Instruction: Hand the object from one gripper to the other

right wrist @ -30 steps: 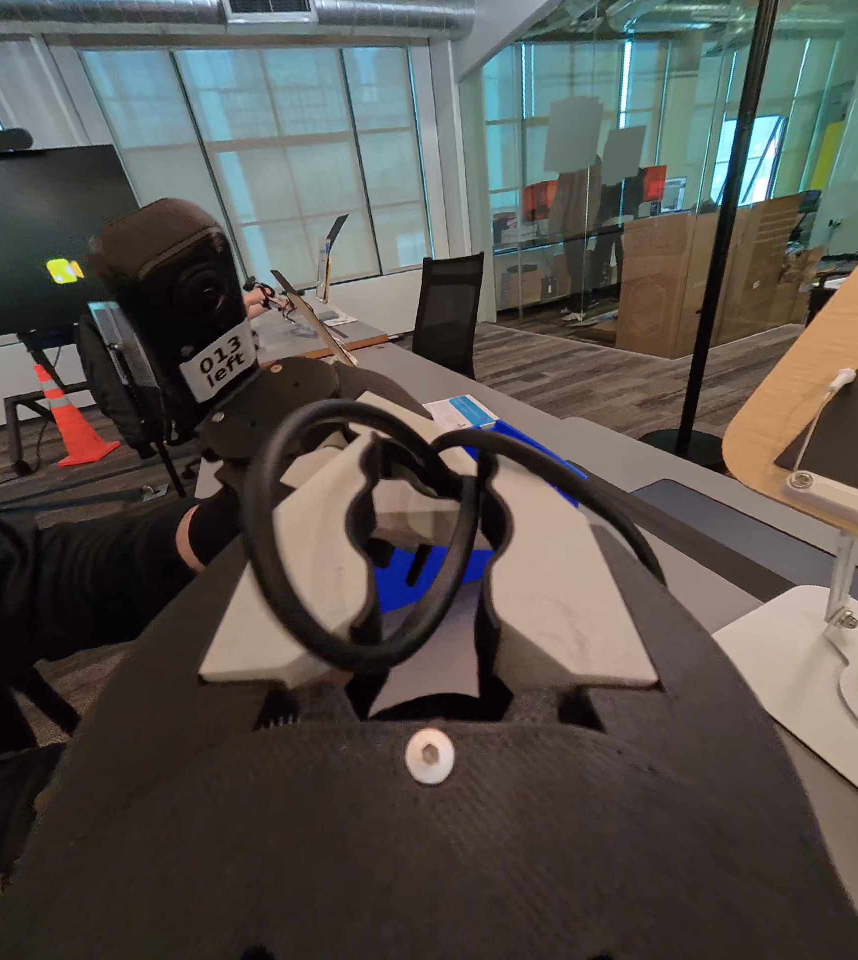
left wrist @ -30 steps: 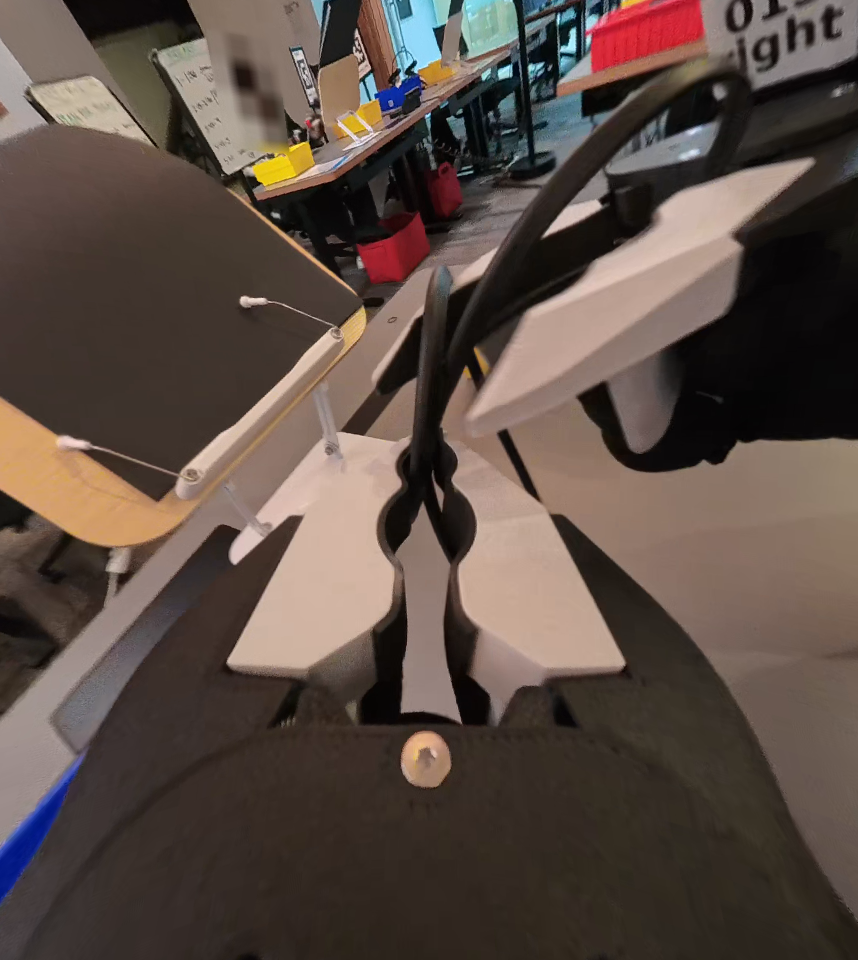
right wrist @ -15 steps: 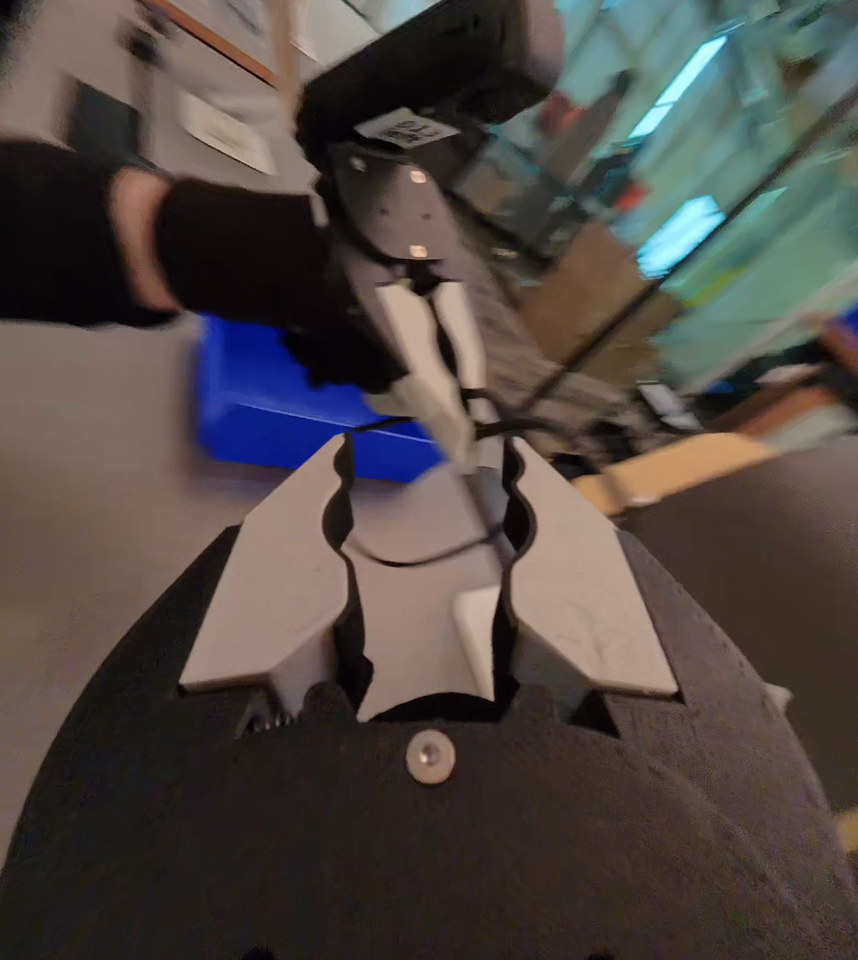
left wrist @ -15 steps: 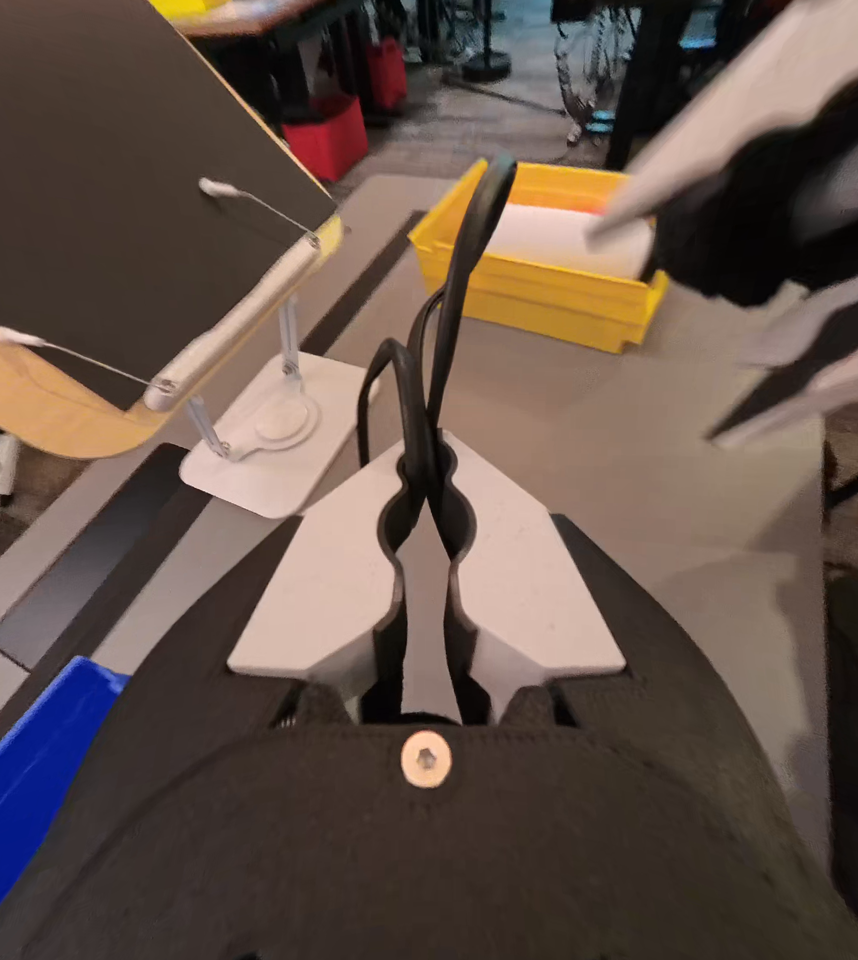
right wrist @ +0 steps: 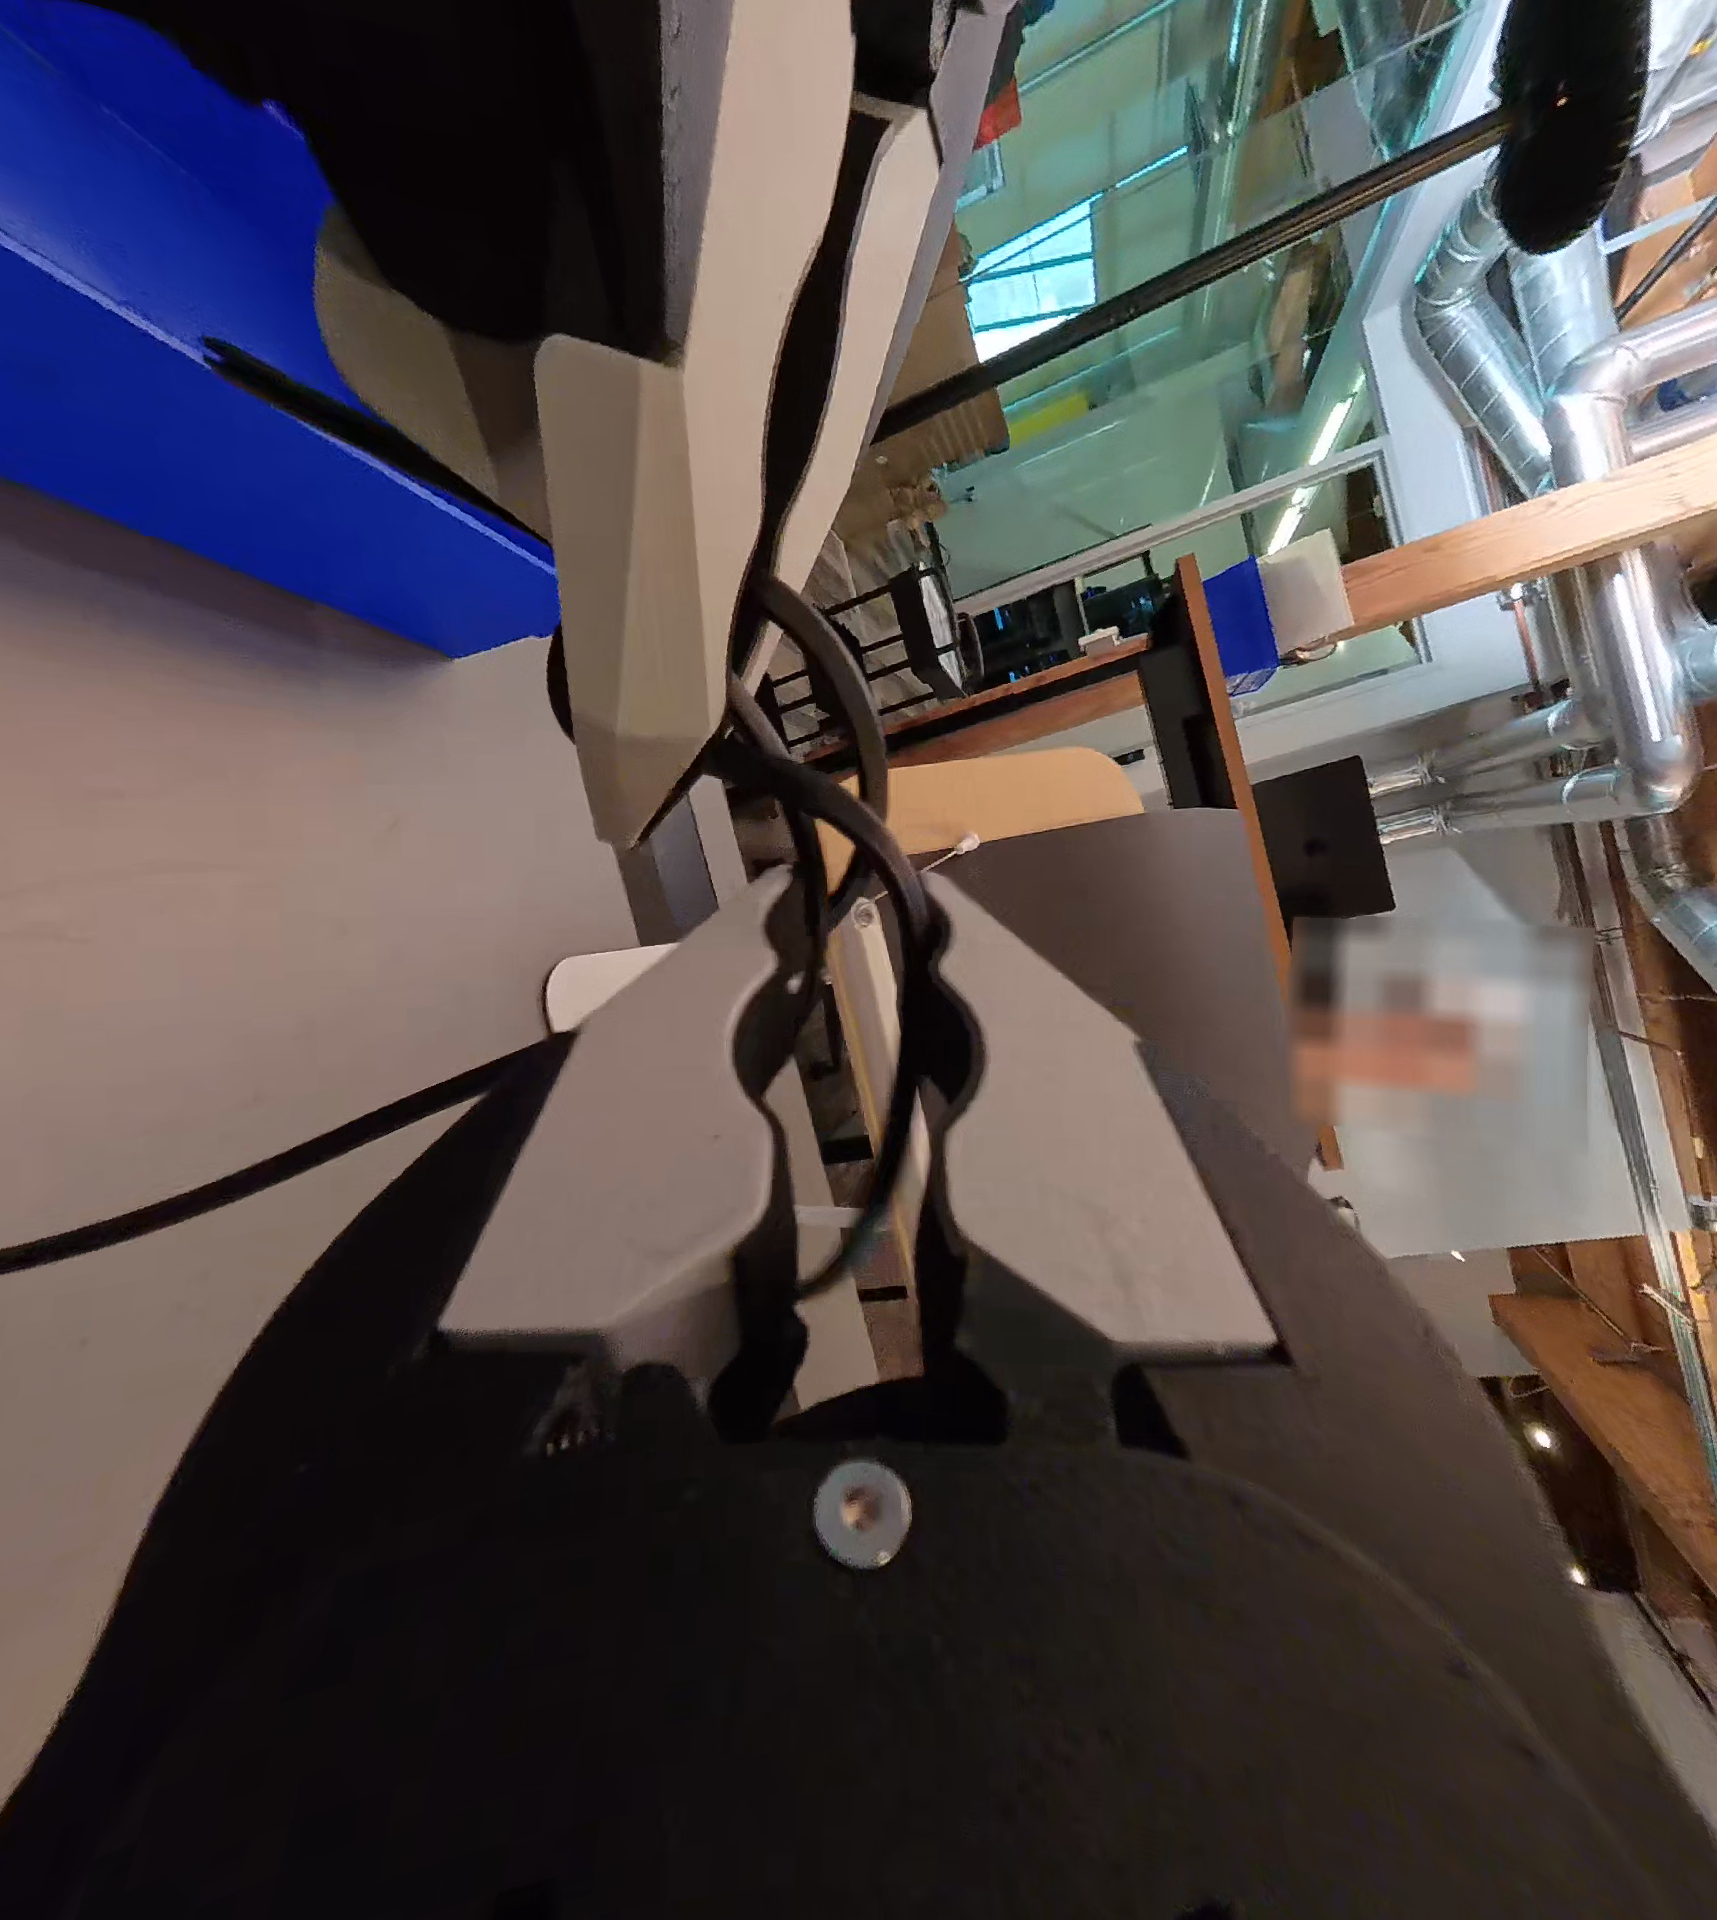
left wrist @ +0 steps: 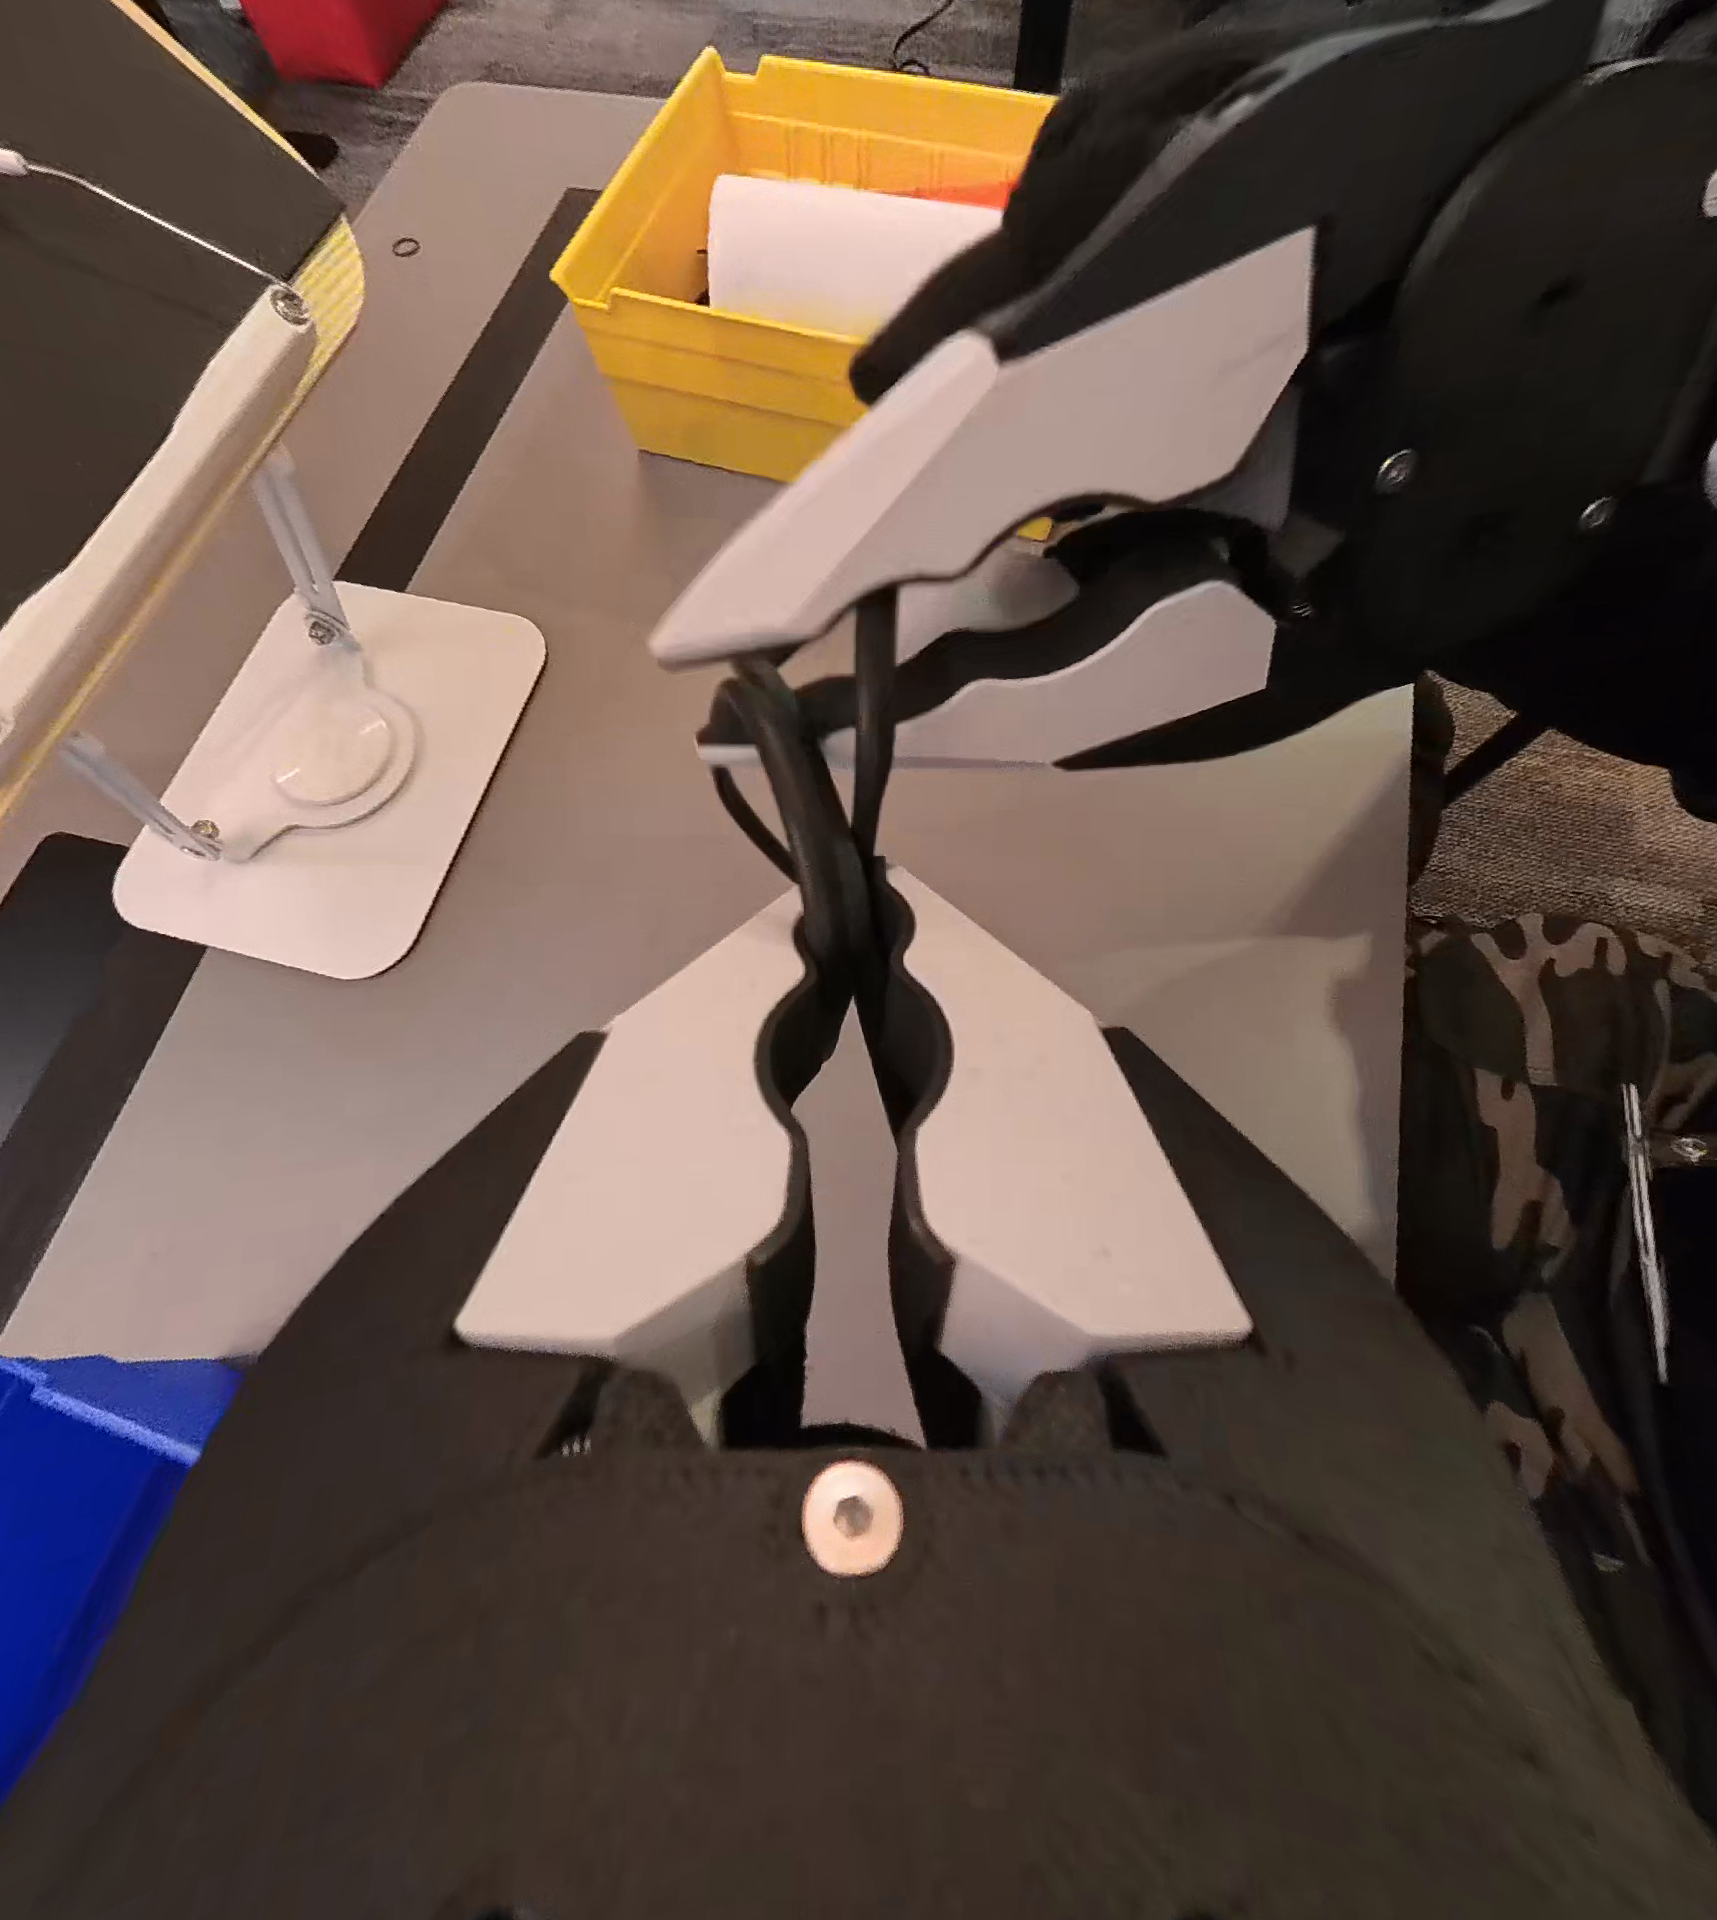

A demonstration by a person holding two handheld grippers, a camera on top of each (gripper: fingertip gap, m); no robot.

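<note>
A coil of black cable (left wrist: 823, 821), bound by a thin white tie, stands up from my left gripper (left wrist: 838, 909), which is shut on its lower part over the grey table. My right gripper (left wrist: 729, 701) comes in from the upper right, held by a black-gloved hand. Its two fingers straddle the top of the coil with a gap between them. In the right wrist view the right gripper (right wrist: 854, 894) is partly closed, and two strands of the cable (right wrist: 906, 935) run between its fingertips. The left gripper's fingers (right wrist: 646, 582) hang just above.
A yellow bin (left wrist: 719, 384) holding a white roll stands at the far table edge. A white stand (left wrist: 324, 800) with a tilted dark board (left wrist: 54, 260) is on the left. A blue bin (left wrist: 23, 1538) sits near left. A person's camouflage trousers (left wrist: 1560, 1091) are on the right. The tips of one gripper are about 5 cm away from the tips of the other.
Half a second ago the right gripper was wide open and clear of the cable. It has come back in and narrowed around the top of the coil. The left gripper stays shut on it.
</note>
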